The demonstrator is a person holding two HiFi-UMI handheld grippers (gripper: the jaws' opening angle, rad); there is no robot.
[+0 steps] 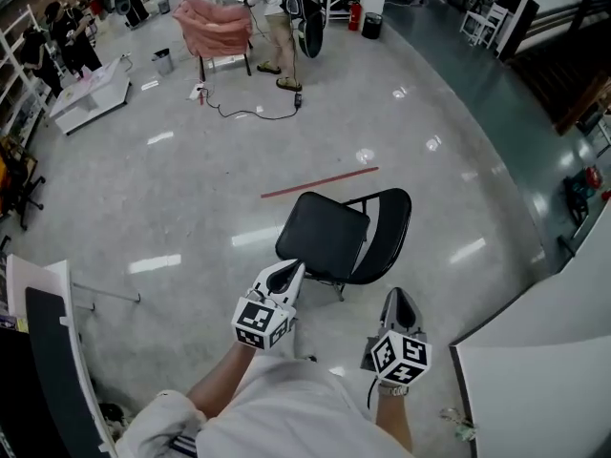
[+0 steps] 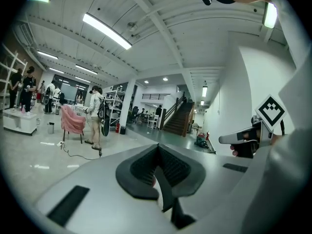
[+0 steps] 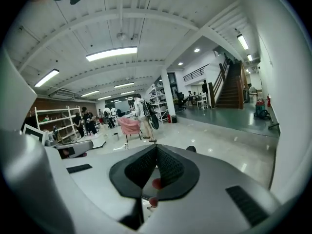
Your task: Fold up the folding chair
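Well, my left gripper [image 1: 290, 271] and right gripper [image 1: 398, 300] both clenched, empty, near the unfolded chair [image 1: 325, 237].

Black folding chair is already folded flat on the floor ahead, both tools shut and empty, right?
Not folded: the head view shows the black folding chair standing open on the floor, seat level and backrest up. The rest holds: the left tool and right tool are both shut and empty.

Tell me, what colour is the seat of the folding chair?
Black. The seat of the padded folding chair shows best in the head view.
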